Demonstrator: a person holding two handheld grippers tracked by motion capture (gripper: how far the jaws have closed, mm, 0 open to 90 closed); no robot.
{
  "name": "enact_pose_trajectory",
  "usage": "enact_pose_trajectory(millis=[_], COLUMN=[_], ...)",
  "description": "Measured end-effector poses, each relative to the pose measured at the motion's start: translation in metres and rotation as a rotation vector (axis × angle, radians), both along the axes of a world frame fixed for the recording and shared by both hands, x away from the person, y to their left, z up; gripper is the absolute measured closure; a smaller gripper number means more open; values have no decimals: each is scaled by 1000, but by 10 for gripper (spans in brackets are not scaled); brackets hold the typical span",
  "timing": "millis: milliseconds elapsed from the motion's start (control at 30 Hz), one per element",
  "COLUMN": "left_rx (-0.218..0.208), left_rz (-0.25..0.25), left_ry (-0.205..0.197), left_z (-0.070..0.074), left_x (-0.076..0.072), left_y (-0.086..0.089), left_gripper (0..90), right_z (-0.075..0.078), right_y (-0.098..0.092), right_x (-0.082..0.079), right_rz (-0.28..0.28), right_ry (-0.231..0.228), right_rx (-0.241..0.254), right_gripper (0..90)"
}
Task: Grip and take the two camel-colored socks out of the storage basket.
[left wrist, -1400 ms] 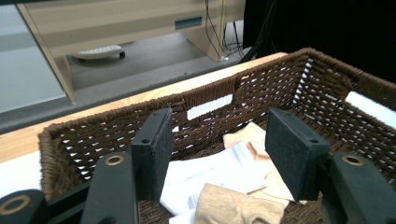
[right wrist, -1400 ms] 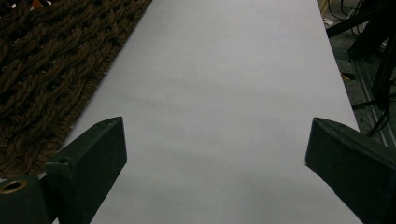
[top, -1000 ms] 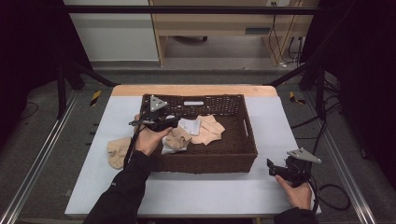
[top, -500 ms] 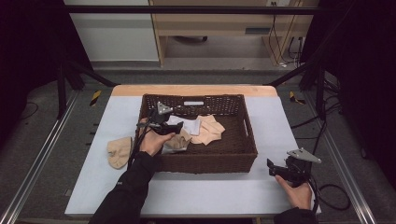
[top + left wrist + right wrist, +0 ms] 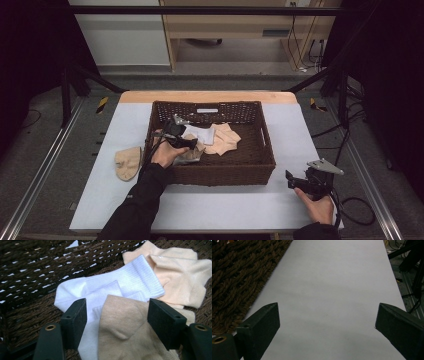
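Observation:
My left gripper (image 5: 187,142) is down inside the brown wicker basket (image 5: 215,172), at its left end. Its jaws have just been opening and now stand apart. A tan sock (image 5: 122,327) lies loose between them, draped over a white sock (image 5: 130,282). A peach sock (image 5: 180,272) lies just beyond, on the basket floor. In the left gripper view the gripper (image 5: 117,312) hangs low over this pile. My right gripper (image 5: 292,179) rests open on the table right of the basket, its jaws (image 5: 327,315) with nothing between them.
Another tan sock (image 5: 127,162) lies on the pale table (image 5: 332,277) left of the basket. The basket's woven wall (image 5: 234,272) runs close along the left of my right gripper. Metal frame rails flank the table, and cables trail at the right.
My left gripper has sunk lower into the basket, onto the sock pile. The right gripper has stayed where it was.

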State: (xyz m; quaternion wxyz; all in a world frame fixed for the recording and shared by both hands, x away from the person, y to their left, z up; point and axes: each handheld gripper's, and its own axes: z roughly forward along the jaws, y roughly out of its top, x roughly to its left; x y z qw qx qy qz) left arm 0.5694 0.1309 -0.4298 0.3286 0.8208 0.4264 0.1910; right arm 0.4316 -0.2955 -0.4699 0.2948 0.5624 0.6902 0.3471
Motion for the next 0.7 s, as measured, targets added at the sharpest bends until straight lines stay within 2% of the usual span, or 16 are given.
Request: enact_pose_trajectory(millis=[67,233,267,300,400,433,467,500,600,700], left_rx=[6,9,16,28,25,18,15,16,21,18], left_rz=[-6,-16,-17,-18,-15,-16,-15,-19,-28,-33], left_ry=[10,31,30,31,27,31,31,34,44,52], left_z=[-1,-1,0,1,3,5,5,5,6,7], left_x=[0,-1,-1,-2,-4,-5,-6,-6,-7,-8], left_y=[-1,-2,-2,-2,-2,-2,-2,-2,-3,-2], left_gripper=[335,486,486,571,673,673,741,741,816,837], right_z=[0,0,0,0,0,0,0,0,0,0], right_y=[0,0,0,0,0,0,0,0,0,0], right_x=[0,0,0,0,0,0,0,0,0,0], right_rz=[1,1,1,0,0,-1,0,0,0,-1], right_ry=[0,-2,-2,-1,-1,-1,0,0,0,-1], right_rx=[0,-1,-1,-1,-1,-1,-2,-2,-2,-2], right_gripper=[59,59,59,59,59,59,59,59,59,59])
